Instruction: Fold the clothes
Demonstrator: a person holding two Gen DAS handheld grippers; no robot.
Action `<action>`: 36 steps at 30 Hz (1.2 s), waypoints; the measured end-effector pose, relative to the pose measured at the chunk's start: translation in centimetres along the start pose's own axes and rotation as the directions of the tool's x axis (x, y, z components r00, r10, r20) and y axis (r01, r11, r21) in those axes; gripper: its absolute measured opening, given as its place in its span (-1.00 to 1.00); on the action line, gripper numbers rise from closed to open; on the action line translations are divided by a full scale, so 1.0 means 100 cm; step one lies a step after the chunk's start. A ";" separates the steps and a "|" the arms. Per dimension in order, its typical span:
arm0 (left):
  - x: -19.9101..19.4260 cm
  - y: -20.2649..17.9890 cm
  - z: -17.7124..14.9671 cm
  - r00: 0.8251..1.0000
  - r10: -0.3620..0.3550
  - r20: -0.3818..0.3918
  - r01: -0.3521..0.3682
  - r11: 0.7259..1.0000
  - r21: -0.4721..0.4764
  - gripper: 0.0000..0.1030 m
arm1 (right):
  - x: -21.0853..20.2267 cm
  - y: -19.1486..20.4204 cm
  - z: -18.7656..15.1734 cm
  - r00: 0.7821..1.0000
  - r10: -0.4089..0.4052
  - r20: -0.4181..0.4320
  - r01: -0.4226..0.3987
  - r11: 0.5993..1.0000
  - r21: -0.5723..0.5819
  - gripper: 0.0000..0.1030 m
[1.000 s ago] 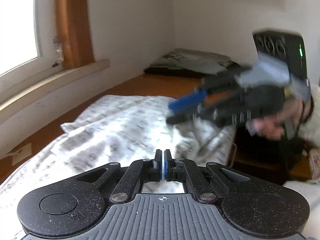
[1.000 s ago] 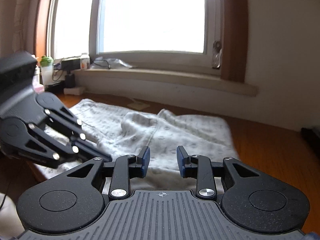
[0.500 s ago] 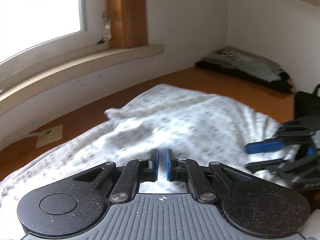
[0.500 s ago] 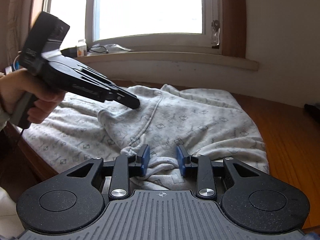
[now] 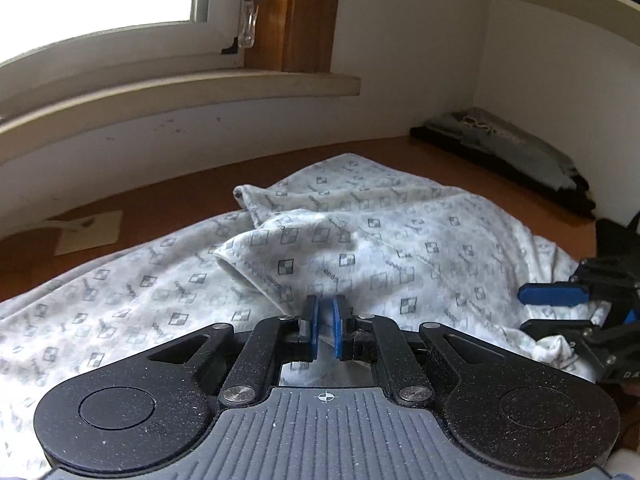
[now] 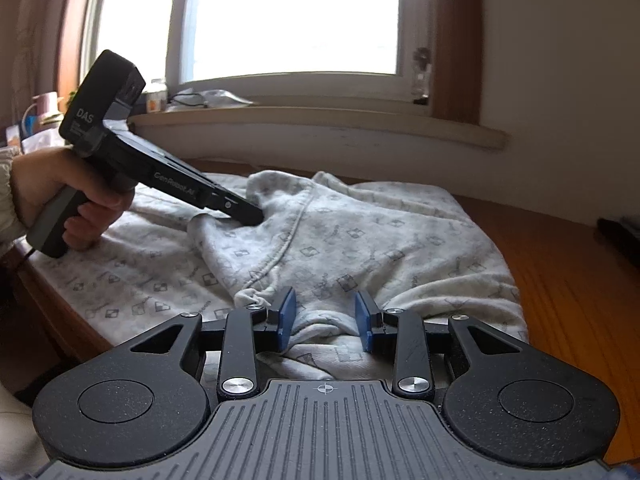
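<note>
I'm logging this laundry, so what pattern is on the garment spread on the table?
White garment with small grey checkered squares, clearest in the left wrist view.

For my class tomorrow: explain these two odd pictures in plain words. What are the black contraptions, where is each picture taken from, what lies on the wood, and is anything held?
There is no robot here. A person holds a hand tool with two-fingered tongs in each hand, and a wide-angle camera on each tool looks forward along its fingers.

The left tool's picture shows the left tongs low in the middle, blue pads almost together on a fold of the pale grey garment printed with small squares. The right tool's picture shows the right tongs open, straddling a bunched edge of that garment without gripping it. It also shows the person's hand holding the left tool.

The garment lies crumpled on a brown wooden surface under a window. A dark folded pile of clothes sits in the far corner.
</note>
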State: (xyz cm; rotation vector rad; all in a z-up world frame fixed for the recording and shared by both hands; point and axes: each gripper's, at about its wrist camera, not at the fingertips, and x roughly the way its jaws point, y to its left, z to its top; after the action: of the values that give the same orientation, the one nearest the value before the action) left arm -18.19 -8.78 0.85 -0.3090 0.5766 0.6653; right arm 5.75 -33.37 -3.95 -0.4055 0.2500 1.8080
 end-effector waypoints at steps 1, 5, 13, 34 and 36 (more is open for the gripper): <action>0.005 0.000 0.003 1.000 -0.006 -0.002 0.006 1.000 -0.004 -0.85 | 0.001 -0.003 0.000 1.000 -0.027 -0.002 0.027 1.000 -0.006 -0.40; 0.022 -0.009 0.012 1.000 0.003 -0.005 -0.003 1.000 0.013 -0.87 | 0.004 -0.027 -0.002 0.998 -0.062 -0.004 0.062 0.998 0.011 -0.40; 0.043 -0.031 0.021 0.998 0.056 0.000 -0.056 0.995 0.080 -0.87 | -0.008 -0.051 0.003 0.997 -0.070 -0.012 0.071 0.993 0.092 -0.39; -0.037 0.012 0.013 0.997 0.061 0.056 -0.057 0.996 -0.062 0.52 | 0.002 0.002 0.017 0.957 -0.287 0.032 0.289 0.956 -0.051 -0.15; -0.056 0.026 0.013 0.993 0.093 0.067 -0.087 0.993 -0.083 0.58 | 0.007 0.005 0.029 0.978 -0.204 0.029 0.204 0.979 0.015 -0.10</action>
State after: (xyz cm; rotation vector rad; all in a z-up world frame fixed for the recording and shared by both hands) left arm -22.92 -9.03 4.92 -0.3344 0.4989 0.7847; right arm 4.67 -31.80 -1.55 -0.3808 0.1902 1.6091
